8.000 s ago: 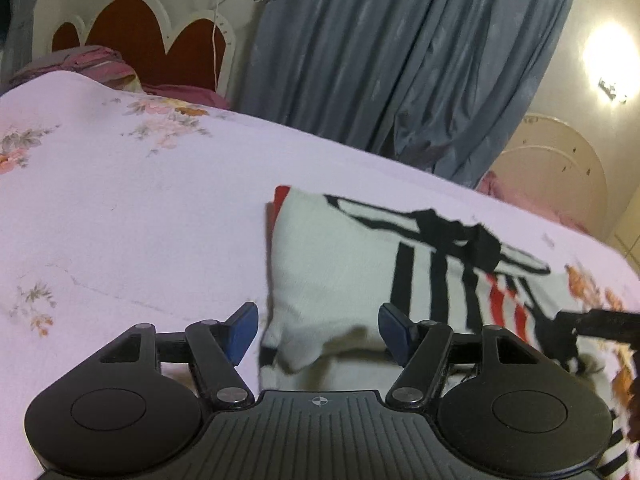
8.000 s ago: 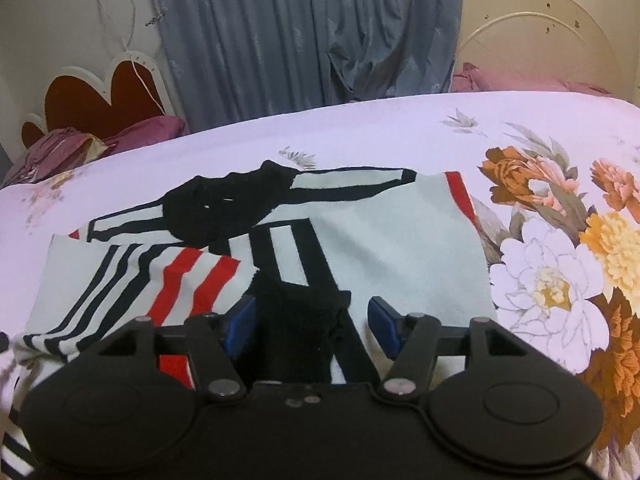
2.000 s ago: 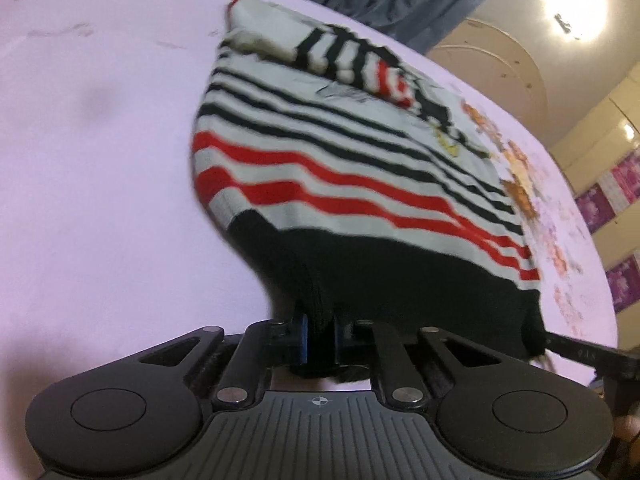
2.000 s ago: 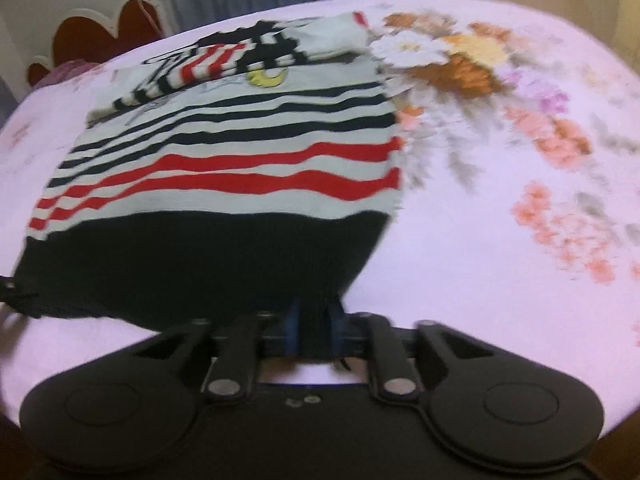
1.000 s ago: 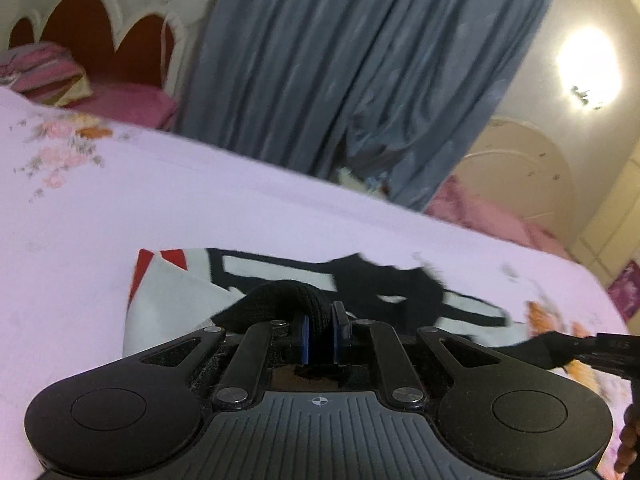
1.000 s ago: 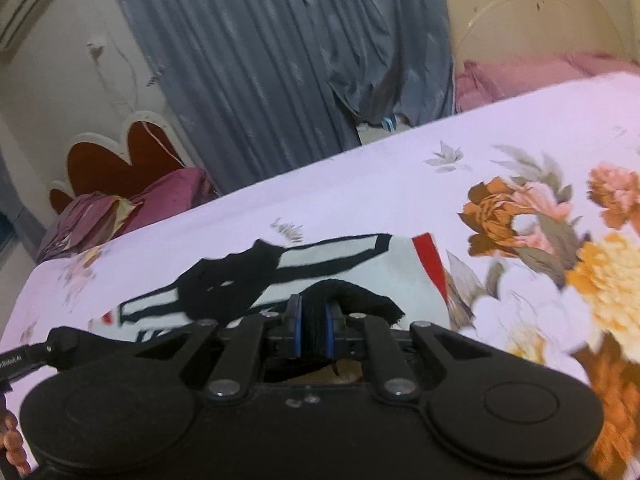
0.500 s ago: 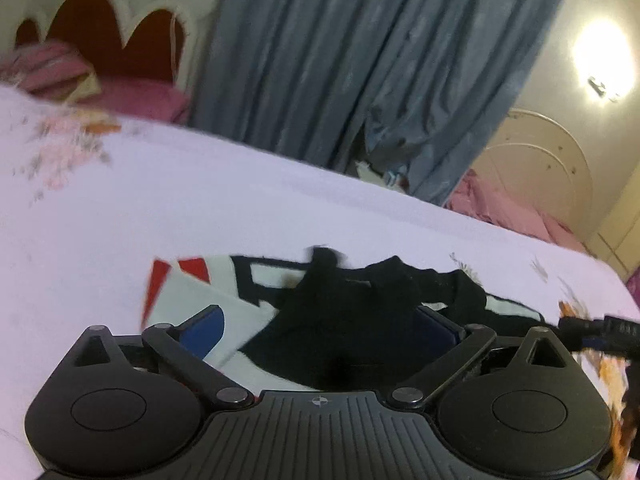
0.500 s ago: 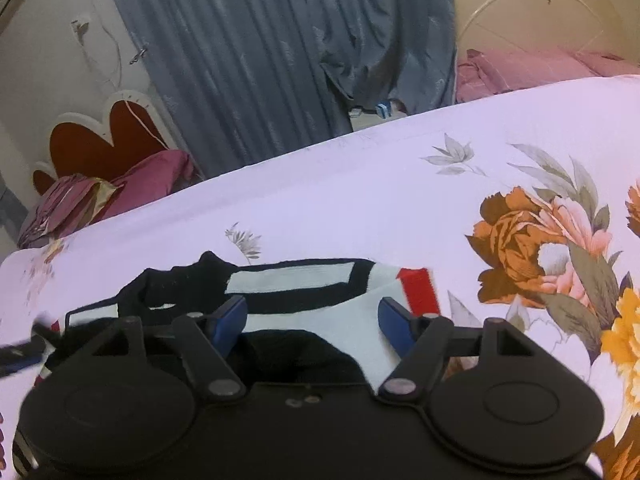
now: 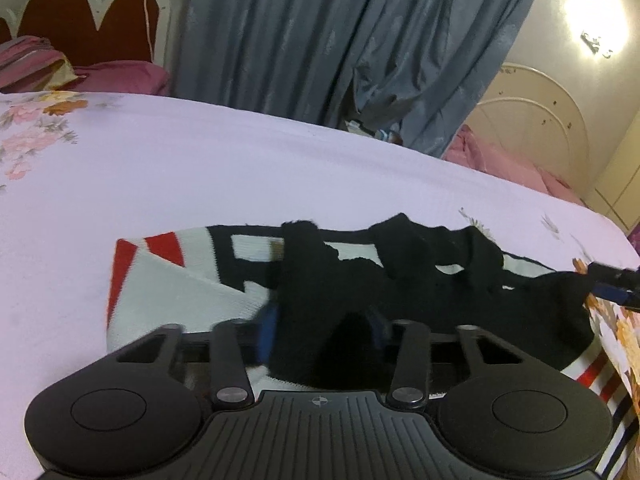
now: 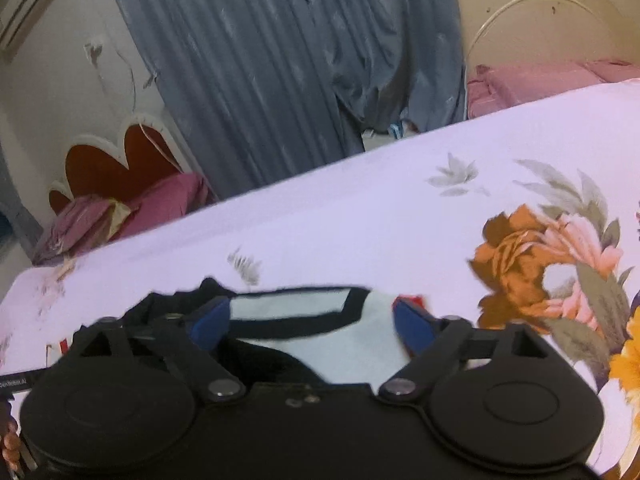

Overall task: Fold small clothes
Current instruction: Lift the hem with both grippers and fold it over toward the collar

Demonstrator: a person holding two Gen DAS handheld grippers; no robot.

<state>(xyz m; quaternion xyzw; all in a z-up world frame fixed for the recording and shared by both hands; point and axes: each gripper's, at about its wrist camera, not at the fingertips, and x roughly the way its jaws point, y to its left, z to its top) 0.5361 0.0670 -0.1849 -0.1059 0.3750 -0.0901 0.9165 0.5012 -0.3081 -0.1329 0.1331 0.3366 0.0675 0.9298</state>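
Striped sweater (image 9: 168,300) folded on floral bed (image 9: 200,176), lower centre of frame, left tongs (image 9: 324,330) spread around black hem, right tongs (image 10: 310,322) spread, gripping nothing.

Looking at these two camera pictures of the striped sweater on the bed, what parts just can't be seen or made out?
- Left wrist view: the sweater's near edge is hidden behind the left gripper's black body.
- Left wrist view: bunched black fabric covers the gap between the fingers, so a grip cannot be judged.
- Right wrist view: the sweater's lower half is hidden by the right gripper; motion blur smears its stripes.
- Left wrist view: the picture's edge cuts off the sweater's right side.
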